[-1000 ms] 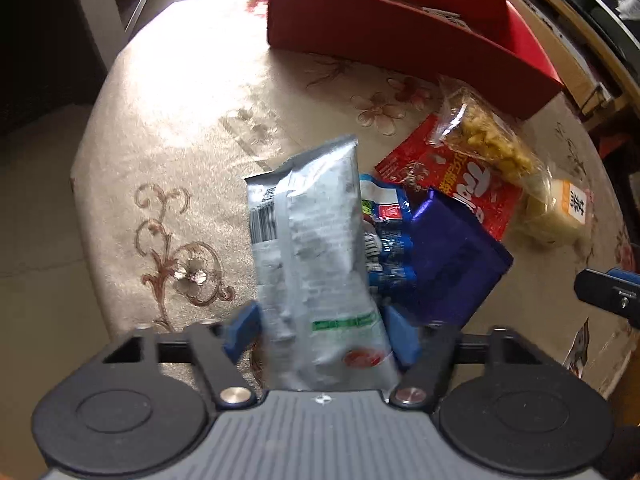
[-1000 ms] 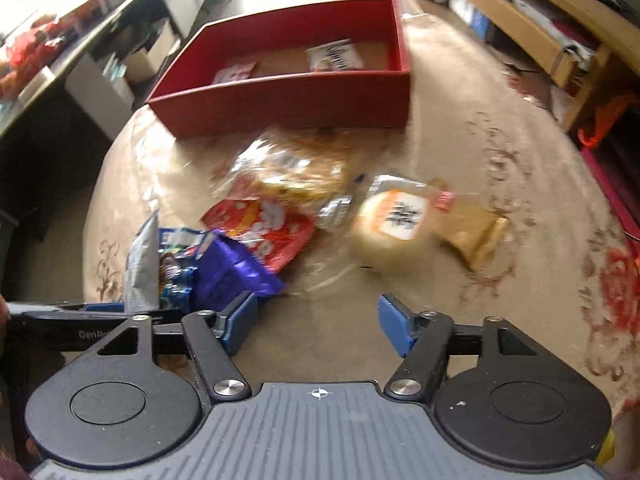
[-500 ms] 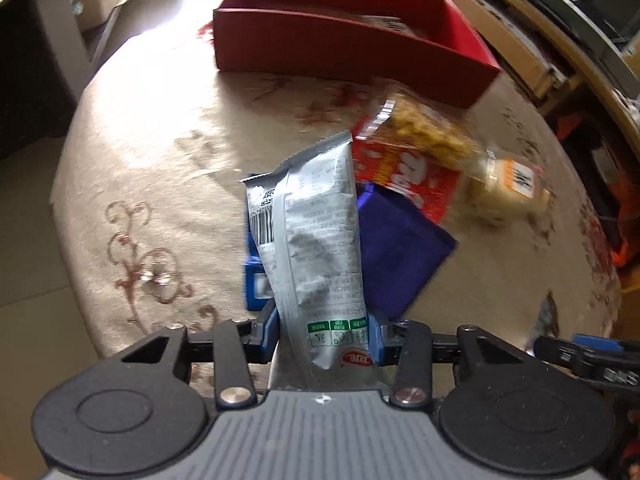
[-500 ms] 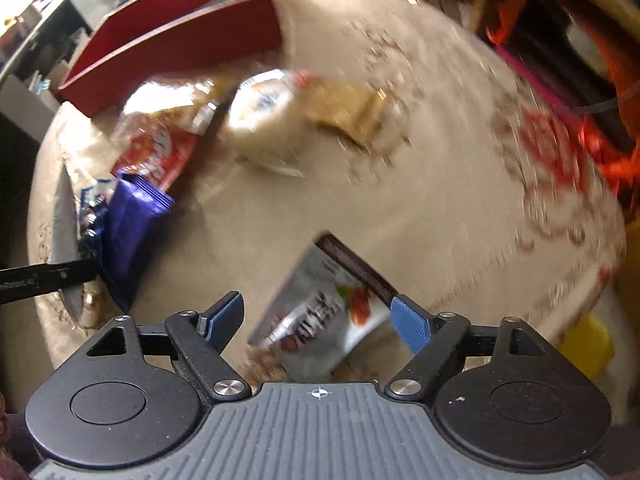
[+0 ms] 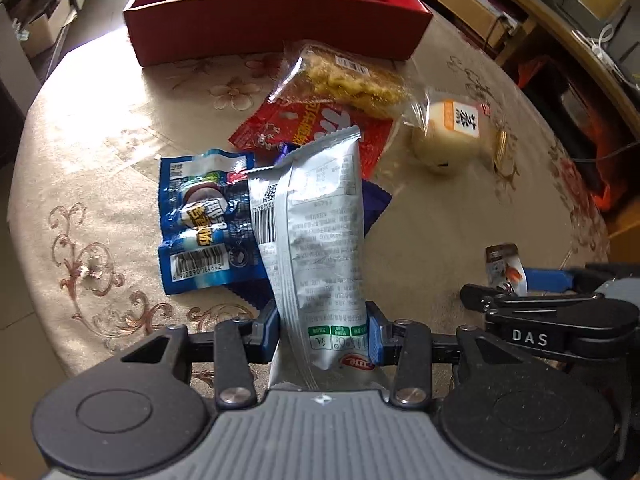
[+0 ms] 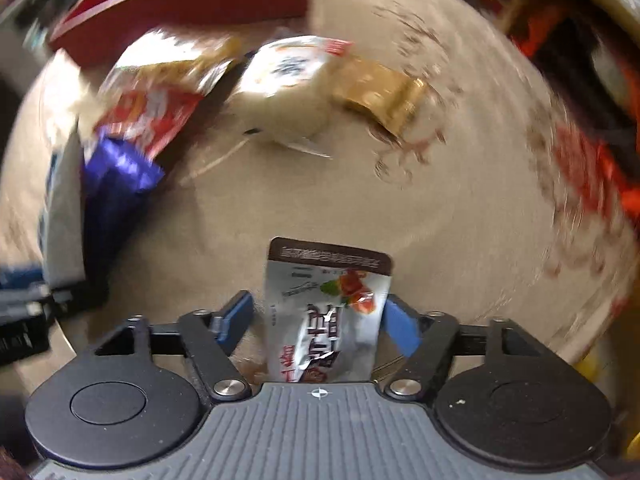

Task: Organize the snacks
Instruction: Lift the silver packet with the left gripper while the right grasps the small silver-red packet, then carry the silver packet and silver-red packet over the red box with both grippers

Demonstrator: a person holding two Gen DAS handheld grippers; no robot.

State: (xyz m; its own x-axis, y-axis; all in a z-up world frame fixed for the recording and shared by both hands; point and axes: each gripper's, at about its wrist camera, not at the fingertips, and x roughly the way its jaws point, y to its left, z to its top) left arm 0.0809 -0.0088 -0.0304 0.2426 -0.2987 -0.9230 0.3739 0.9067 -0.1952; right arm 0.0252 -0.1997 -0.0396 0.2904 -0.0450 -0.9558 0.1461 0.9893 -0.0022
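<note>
While the left gripper (image 5: 322, 338) is pinching the silver packet (image 5: 316, 236), its long axis pointing away toward the red box (image 5: 276, 20), the right gripper (image 6: 318, 322) is closing around the small pouch (image 6: 326, 312), upright above the table (image 6: 440, 208).

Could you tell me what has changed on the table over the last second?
The left gripper closed on the silver packet and lifted it. The right gripper swung to a small brown-topped sachet; its jaws are closing around it. The red box and remaining snacks stayed put.
</note>
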